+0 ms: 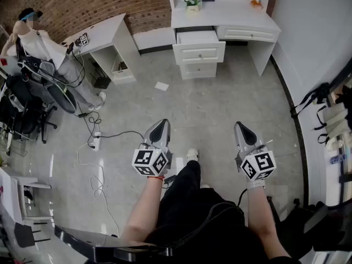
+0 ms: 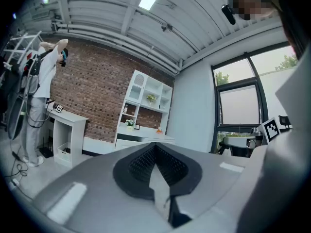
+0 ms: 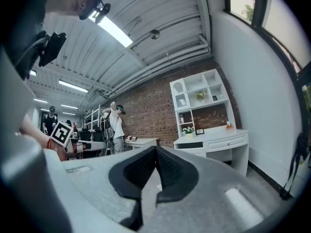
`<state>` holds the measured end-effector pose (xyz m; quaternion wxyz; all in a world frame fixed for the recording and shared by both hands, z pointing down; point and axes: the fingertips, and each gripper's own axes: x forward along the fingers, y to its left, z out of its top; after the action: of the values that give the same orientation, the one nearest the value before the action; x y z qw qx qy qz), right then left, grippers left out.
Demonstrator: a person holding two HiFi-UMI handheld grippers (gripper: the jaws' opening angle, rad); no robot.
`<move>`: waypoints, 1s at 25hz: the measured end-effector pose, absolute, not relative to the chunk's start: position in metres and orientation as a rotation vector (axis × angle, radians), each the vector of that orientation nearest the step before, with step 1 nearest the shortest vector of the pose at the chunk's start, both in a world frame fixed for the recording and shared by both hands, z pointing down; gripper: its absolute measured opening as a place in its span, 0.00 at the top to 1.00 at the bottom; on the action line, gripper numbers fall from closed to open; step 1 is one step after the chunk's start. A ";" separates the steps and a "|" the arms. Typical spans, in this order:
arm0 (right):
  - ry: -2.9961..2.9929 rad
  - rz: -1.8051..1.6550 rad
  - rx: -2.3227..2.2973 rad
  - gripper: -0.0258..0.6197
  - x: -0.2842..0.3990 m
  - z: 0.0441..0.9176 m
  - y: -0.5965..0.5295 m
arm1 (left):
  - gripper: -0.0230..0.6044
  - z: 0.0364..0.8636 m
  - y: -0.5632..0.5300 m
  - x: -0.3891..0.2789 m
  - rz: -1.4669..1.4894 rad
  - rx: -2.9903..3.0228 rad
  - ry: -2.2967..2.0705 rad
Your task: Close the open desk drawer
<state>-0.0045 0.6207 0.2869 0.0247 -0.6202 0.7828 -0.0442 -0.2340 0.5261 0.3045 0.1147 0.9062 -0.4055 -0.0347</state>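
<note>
At the desk's (image 1: 231,9) left end the drawer (image 1: 199,50) juts open; left gripper (image 1: 163,124) and right gripper (image 1: 241,126) ride clenched, empty, well short. Nothing's reachable yet.

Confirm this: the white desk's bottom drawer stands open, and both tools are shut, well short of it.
Wrong: the head view shows the top drawer open, not the bottom. The left tool and right tool are shut, well short of it.

- Left gripper (image 1: 161,123): jaws together, nothing between them, pointing forward, bare forearm outstretched left of the person's leg (image 1: 184,186).
- Right gripper (image 1: 240,126): likewise, right of that leg.
</note>
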 end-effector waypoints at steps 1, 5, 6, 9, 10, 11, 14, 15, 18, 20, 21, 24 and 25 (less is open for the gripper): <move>2.416 -0.138 -1.923 0.96 -0.002 0.288 0.614 | 0.96 0.306 0.520 -0.232 -0.100 2.656 -1.186; 2.408 -0.148 -1.922 0.96 0.009 0.291 0.592 | 0.96 0.309 0.501 -0.220 -0.110 2.660 -1.183; 2.413 -0.149 -1.919 0.96 0.012 0.292 0.587 | 0.96 0.309 0.496 -0.216 -0.114 2.660 -1.182; 2.417 -0.163 -1.924 0.96 0.020 0.298 0.567 | 0.96 0.316 0.474 -0.205 -0.109 2.634 -1.184; 2.414 -0.173 -1.925 0.96 0.023 0.300 0.559 | 0.96 0.318 0.465 -0.201 -0.104 2.627 -1.184; 2.411 -0.183 -1.926 0.96 0.026 0.301 0.552 | 0.96 0.318 0.457 -0.196 -0.101 2.627 -1.179; 2.408 -0.197 -1.935 0.96 0.037 0.302 0.531 | 0.96 0.313 0.436 -0.180 -0.087 2.660 -1.150; 2.406 -0.197 -1.940 0.96 0.041 0.301 0.523 | 0.96 0.311 0.428 -0.176 -0.085 2.669 -1.145; 2.413 -0.204 -1.940 0.96 0.050 0.304 0.501 | 0.96 0.311 0.403 -0.167 -0.089 2.670 -1.148; 2.419 -0.217 -1.937 0.96 0.054 0.307 0.484 | 0.96 0.314 0.385 -0.164 -0.082 2.658 -1.154; 2.416 -0.224 -1.939 0.96 0.056 0.308 0.475 | 0.96 0.315 0.376 -0.163 -0.076 2.653 -1.155; 2.397 -0.247 -1.948 0.96 0.065 0.307 0.446 | 0.96 0.317 0.349 -0.158 -0.060 2.642 -1.150; 2.393 -0.251 -1.950 0.96 0.068 0.306 0.436 | 0.96 0.318 0.340 -0.156 -0.059 2.639 -1.149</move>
<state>0.0677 0.4359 0.3059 0.0222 -0.6295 0.7725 -0.0812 -0.1562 0.3400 0.3181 0.1311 0.9087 -0.3958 -0.0202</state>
